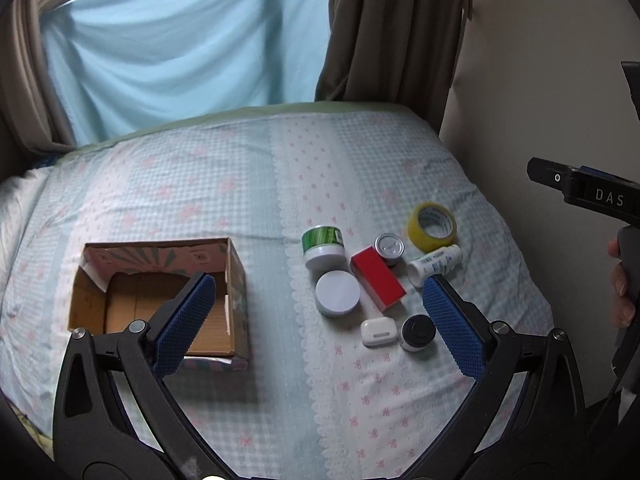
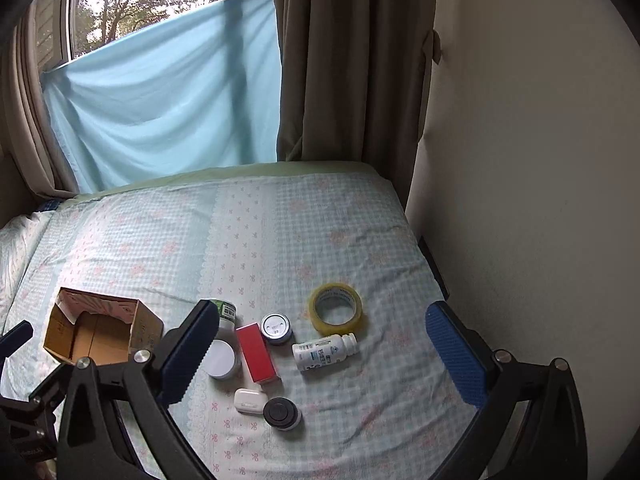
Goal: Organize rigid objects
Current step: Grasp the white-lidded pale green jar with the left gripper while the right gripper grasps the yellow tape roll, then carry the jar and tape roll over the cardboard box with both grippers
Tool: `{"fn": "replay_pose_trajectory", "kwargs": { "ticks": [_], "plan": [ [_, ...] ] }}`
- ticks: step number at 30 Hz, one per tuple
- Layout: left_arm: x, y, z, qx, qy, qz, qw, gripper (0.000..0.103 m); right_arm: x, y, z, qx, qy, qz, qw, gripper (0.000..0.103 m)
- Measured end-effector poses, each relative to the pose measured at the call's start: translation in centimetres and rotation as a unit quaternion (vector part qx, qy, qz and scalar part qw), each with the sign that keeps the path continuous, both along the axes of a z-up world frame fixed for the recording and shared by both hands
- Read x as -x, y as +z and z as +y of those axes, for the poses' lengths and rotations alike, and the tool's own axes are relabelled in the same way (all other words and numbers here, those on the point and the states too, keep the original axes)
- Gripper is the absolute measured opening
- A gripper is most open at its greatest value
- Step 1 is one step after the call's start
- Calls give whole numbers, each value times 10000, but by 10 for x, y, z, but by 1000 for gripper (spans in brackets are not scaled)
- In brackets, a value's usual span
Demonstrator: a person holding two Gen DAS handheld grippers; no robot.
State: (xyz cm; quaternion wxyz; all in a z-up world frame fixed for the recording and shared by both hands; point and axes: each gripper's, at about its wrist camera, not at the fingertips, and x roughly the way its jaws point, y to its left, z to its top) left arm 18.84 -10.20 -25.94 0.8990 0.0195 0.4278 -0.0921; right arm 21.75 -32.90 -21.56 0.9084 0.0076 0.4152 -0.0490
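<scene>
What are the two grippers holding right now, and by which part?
Nothing is held. The left gripper and the right gripper are both wide open above the bed, with the items lying loose on it and the box empty.

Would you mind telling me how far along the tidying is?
Nothing looks done: the cardboard box holds no items. Nothing is in hand; the left gripper and right gripper are both open. Left: all eight items, including the tape roll and red box.
</scene>
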Motion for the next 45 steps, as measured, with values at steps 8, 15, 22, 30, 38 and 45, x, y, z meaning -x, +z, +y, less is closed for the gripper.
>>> {"fn": "replay_pose_trajectory", "kwargs": {
  "ticks": [8,15,22,30,38,45],
  "plan": [
    [-57,-129,-32,-182,-265,951,9949,102,-71,-112,-31,-115,-84,867,9961,103],
    [-85,-209,-48,-250,-303,1404,9893,102,-121,-213,-42,-376,-3,1793,9831,103],
    [-102,-255,-55,-294,-408,1541,9868,100,-150,-265,-51,-356,-150,1998,9791,103],
    [-117,-267,-62,-404,-561,1458,9869,72,-170,-281,-55,-344,-158,1895,9812,103],
    [-120,-265,-58,-352,-722,1470,9859,68,-174,-280,-53,-416,-172,1828,9821,96],
    [-125,-256,-45,-297,-521,1511,9867,68,-175,-273,-47,-416,-110,1812,9825,96]
  ]
}}
